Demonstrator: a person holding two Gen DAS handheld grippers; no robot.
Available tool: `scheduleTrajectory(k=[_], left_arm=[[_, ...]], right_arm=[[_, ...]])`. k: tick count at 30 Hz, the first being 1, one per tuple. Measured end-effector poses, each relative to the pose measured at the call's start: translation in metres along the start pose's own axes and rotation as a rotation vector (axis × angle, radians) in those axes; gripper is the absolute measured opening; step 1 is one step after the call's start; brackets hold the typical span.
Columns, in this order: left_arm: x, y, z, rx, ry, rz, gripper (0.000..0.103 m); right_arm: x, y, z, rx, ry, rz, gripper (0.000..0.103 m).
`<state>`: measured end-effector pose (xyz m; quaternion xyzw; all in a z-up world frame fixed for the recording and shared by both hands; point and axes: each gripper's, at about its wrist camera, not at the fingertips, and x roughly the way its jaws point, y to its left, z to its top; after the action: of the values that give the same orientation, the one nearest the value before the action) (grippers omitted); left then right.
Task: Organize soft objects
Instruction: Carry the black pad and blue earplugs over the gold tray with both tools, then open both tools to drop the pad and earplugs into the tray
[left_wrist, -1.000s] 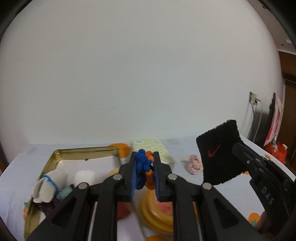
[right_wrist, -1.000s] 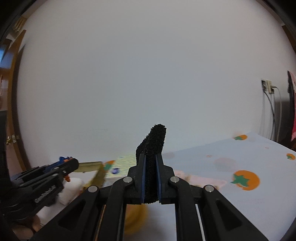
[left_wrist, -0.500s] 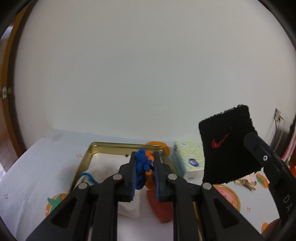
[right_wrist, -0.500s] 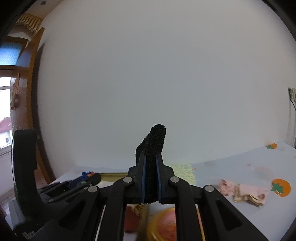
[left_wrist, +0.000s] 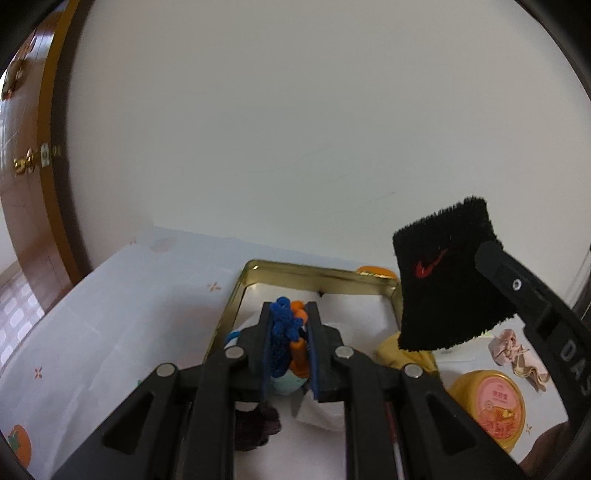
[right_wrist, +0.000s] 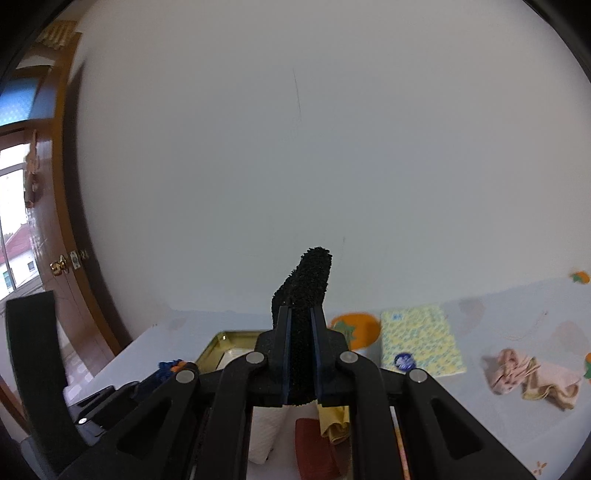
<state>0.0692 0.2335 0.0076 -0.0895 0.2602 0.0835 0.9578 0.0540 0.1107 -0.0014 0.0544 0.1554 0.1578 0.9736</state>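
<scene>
Black wristband with red logo, clamped upright in right gripper fingers, held above right rim of gold tray. Left gripper fingers pinch blue-and-orange knitted piece over tray's near end. Right on bench: yellow tub, pink cloth, patterned tissue pack.

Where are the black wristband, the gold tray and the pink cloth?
black wristband (left_wrist: 443, 273): left wrist view, its flat face by the red logo.
gold tray (left_wrist: 317, 272): left wrist view, far rim.
pink cloth (right_wrist: 532, 376): right wrist view, crumpled middle.
</scene>
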Motion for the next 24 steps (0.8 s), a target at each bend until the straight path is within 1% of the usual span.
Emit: scheduleTrajectory(k=[4, 5, 7, 12, 14, 16, 19, 20, 21, 22, 23, 24], left_arm=[[0.009, 0.005, 0.001, -0.009, 0.037, 0.019, 0.014], [0.01, 0.005, 0.0, -0.006, 0.045, 0.023, 0.014], [0.013, 0.004, -0.001, 0.003, 0.06, 0.029, 0.014], [0.02, 0.006, -0.003, 0.014, 0.085, 0.056, 0.014], [0.022, 0.008, -0.003, 0.013, 0.095, 0.064, 0.014], [0.025, 0.009, -0.004, 0.011, 0.101, 0.07, 0.014], [0.027, 0.011, -0.004, 0.008, 0.107, 0.085, 0.021], [0.028, 0.011, -0.005, 0.01, 0.111, 0.094, 0.032], [0.029, 0.011, -0.005, 0.007, 0.111, 0.1, 0.041], [0.027, 0.012, -0.004, 0.0, 0.102, 0.109, 0.063], [0.023, 0.014, -0.004, -0.012, 0.083, 0.12, 0.083], [0.019, 0.015, -0.003, -0.028, 0.06, 0.131, 0.09]], right_arm=[[0.013, 0.002, -0.004, 0.01, 0.059, 0.008, 0.011], [0.006, 0.008, -0.007, 0.011, 0.068, 0.009, 0.011], [0.012, 0.018, -0.012, 0.015, 0.093, 0.013, 0.011], [0.024, 0.019, -0.016, 0.018, 0.156, 0.028, 0.011], [0.026, 0.02, -0.017, 0.02, 0.169, 0.031, 0.011], [0.03, 0.022, -0.018, 0.022, 0.187, 0.053, 0.011], [0.031, 0.02, -0.019, 0.051, 0.199, 0.088, 0.016], [0.029, 0.018, -0.019, 0.066, 0.196, 0.093, 0.024], [0.027, 0.016, -0.019, 0.077, 0.19, 0.1, 0.042], [0.026, 0.014, -0.019, 0.085, 0.18, 0.103, 0.054], [0.019, 0.012, -0.019, 0.093, 0.147, 0.103, 0.071], [0.012, 0.011, -0.019, 0.097, 0.111, 0.102, 0.073]])
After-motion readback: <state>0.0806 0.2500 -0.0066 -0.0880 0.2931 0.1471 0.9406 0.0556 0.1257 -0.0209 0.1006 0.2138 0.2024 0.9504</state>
